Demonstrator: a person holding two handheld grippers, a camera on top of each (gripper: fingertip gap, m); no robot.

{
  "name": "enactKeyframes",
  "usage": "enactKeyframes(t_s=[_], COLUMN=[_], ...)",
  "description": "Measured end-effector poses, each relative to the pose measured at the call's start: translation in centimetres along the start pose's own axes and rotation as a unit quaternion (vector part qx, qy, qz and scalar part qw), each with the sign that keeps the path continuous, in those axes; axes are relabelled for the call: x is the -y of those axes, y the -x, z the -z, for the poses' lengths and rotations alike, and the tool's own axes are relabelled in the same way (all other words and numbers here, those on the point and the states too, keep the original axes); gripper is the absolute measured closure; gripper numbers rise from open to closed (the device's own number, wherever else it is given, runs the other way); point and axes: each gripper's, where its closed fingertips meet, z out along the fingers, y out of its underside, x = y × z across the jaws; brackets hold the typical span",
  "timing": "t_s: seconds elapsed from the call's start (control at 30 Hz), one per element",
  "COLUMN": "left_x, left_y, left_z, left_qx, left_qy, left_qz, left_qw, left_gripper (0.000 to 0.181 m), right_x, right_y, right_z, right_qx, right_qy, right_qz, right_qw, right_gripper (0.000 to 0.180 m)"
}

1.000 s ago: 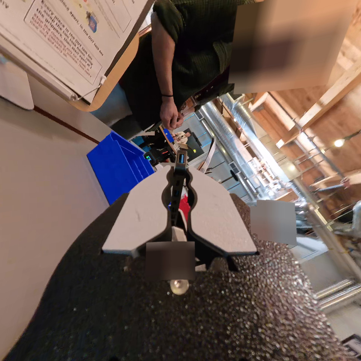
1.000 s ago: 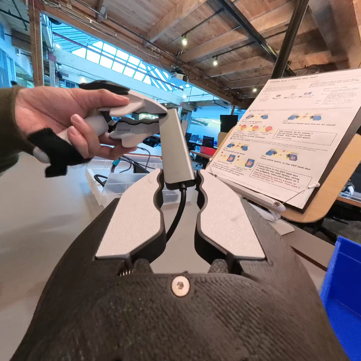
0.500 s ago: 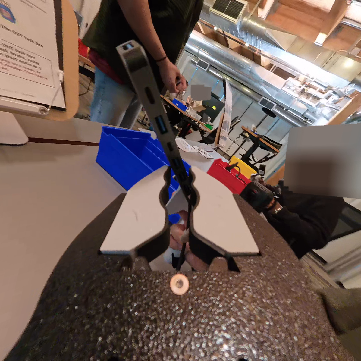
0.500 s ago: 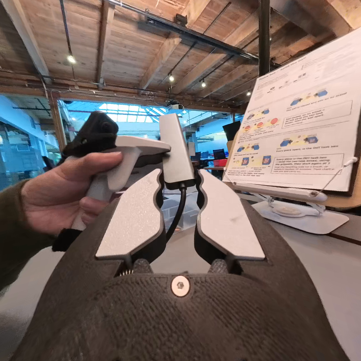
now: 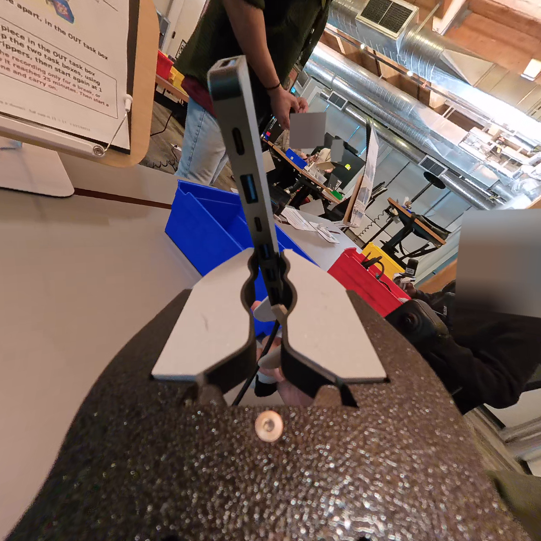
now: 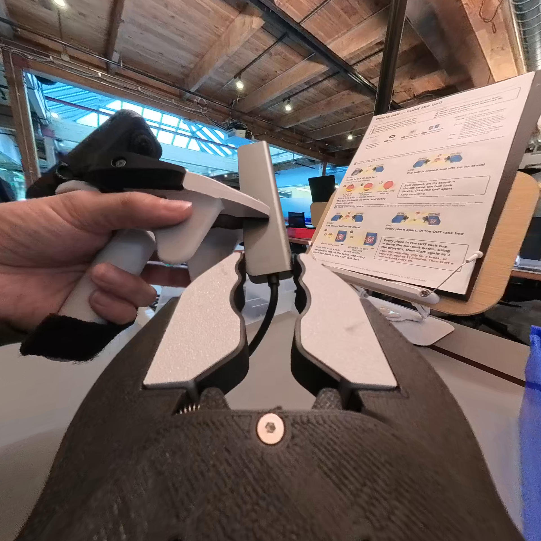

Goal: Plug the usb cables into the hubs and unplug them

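Note:
A grey USB hub [image 6: 260, 205] stands upright in the air, its black cable [image 6: 269, 307] hanging from its lower end. My right gripper [image 6: 268, 260] is shut on the hub's lower end, jaws on either side. My left gripper [image 6: 251, 209] comes in from the left, held by a hand, and pinches the hub at mid-height. In the left wrist view, the left gripper [image 5: 268, 263] is shut on the hub [image 5: 243, 146], whose port edge faces the camera. The cable [image 5: 257, 366] drops behind the fingers. No plug is in the visible ports.
A blue bin [image 5: 205, 228] sits on the grey table [image 5: 73, 278], with a red bin [image 5: 360, 281] and a yellow bin [image 5: 377, 257] beyond. An instruction sheet on a wooden stand [image 6: 424, 205] is at the back. A person [image 5: 205, 140] stands behind the table. The grippers are tip to tip, or close to it.
The left gripper has swung round the hub, so the hub's port edge now shows at full length. In the right wrist view it grips lower on the hub. The right grip is unchanged.

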Motion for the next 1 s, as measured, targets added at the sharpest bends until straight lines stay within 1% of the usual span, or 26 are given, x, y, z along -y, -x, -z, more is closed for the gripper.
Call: enactKeyframes(t_s=[0.2, 0.37, 0.47, 0.53, 0.57, 0.73, 0.9, 1.0], left_x=[-0.2, -0.8, -1.2, -1.4, -1.5, -1.8, -1.8, -1.7], left_y=[0.2, 0.1, 0.0, -0.3, -0.4, -0.5, -0.4, -0.4], left_z=[-0.2, -0.5, -0.6, -0.6, -0.7, -0.7, -0.5, -0.5], left_qx=[-0.016, -0.045, -0.067, -0.088, -0.094, -0.112, -0.119, -0.121], left_qy=[0.006, 0.037, 0.054, 0.061, 0.066, 0.074, 0.086, 0.082], left_qz=[0.056, 0.142, 0.178, 0.205, 0.212, 0.239, 0.248, 0.256], left_qw=[0.998, 0.988, 0.98, 0.973, 0.97, 0.962, 0.958, 0.955], left_gripper=[0.171, 0.171, 0.171, 0.171, 0.171, 0.171, 0.171, 0.171], right_x=[-0.4, 0.0, 0.5, 0.2, 0.1, 0.3, 0.2, 0.5], right_y=[-0.2, -0.6, -0.5, -0.3, -0.3, -0.2, 0.5, -0.1], right_z=[0.1, 0.6, 0.7, 0.7, 0.7, 0.9, 1.2, 1.5], right_qx=[-0.003, -0.01, -0.007, 0.004, 0.005, 0.018, 0.072, 0.061], right_qy=[0.009, -0.016, -0.026, -0.014, -0.012, -0.013, 0.0, -0.002], right_qz=[0.001, 0.037, 0.061, 0.067, 0.073, 0.061, 0.041, 0.068], right_qw=[1.0, 0.999, 0.998, 0.998, 0.997, 0.998, 0.997, 0.996], right_gripper=[0.149, 0.148, 0.14, 0.139, 0.137, 0.148, 0.146, 0.149])
